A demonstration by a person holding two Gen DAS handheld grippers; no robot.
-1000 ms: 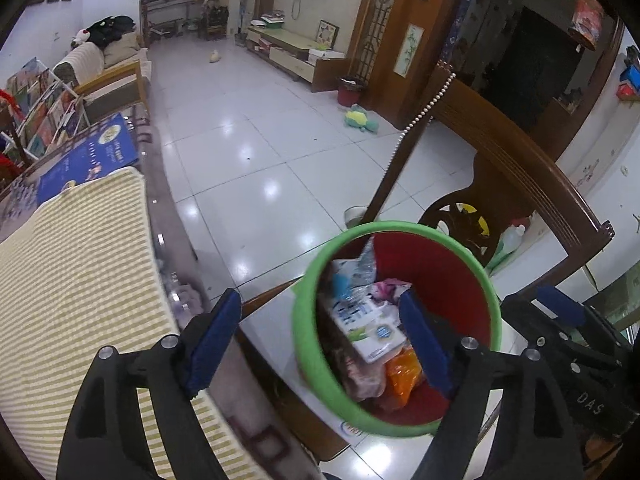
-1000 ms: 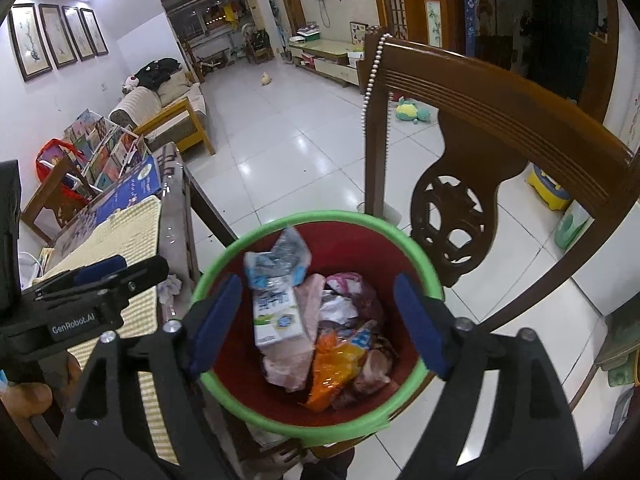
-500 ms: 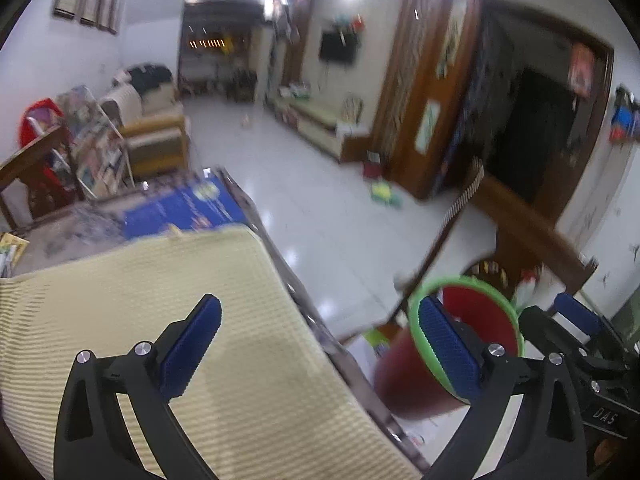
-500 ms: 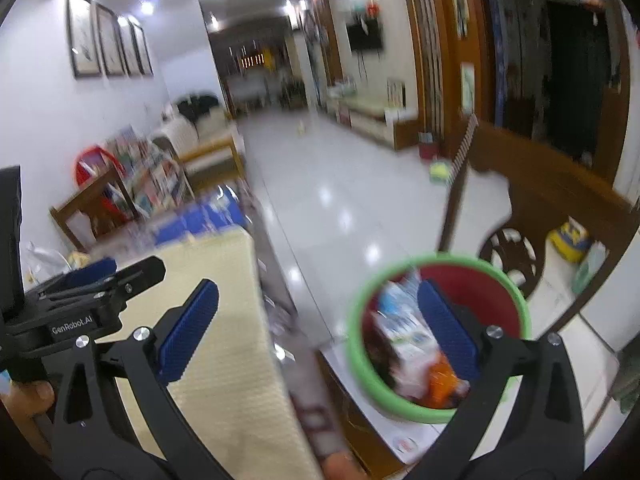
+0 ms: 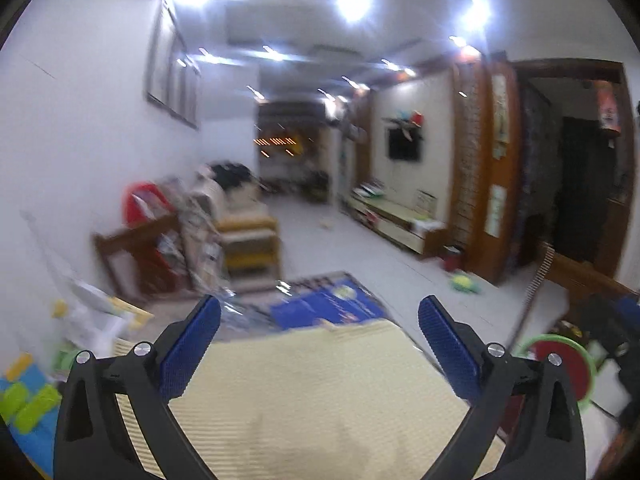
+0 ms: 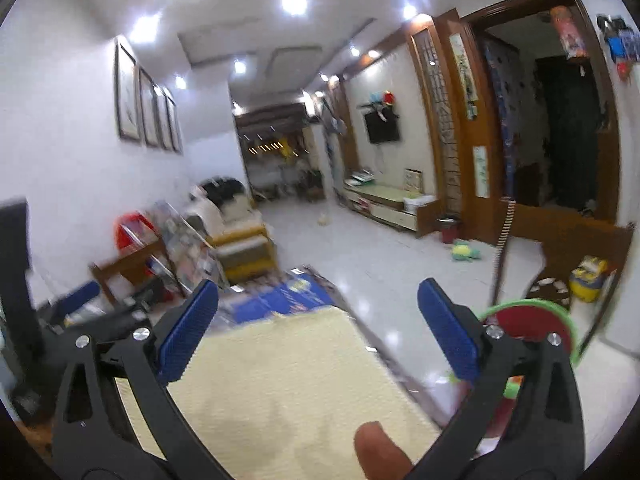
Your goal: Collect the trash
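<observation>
My left gripper (image 5: pixel 318 342) is open and empty, held level above a cream striped table mat (image 5: pixel 316 396). My right gripper (image 6: pixel 316 326) is open and empty above the same mat (image 6: pixel 280 372). The red bin with a green rim (image 5: pixel 560 364) stands low at the right of the left wrist view, beside the table. In the right wrist view the bin (image 6: pixel 532 322) is partly hidden behind the right finger (image 6: pixel 448 336). Its contents are hidden. Both views are blurred.
A blue book (image 5: pixel 328 310) lies past the mat. Colourful toy blocks (image 5: pixel 24 396) sit at the table's left. A wooden chair back (image 6: pixel 568 236) rises behind the bin. A fingertip (image 6: pixel 380 456) shows at the bottom. The other gripper (image 6: pixel 80 312) shows at the left.
Both grippers have tilted up and swung left, away from above the bin to over the table mat. The bin has dropped to the lower right of both views.
</observation>
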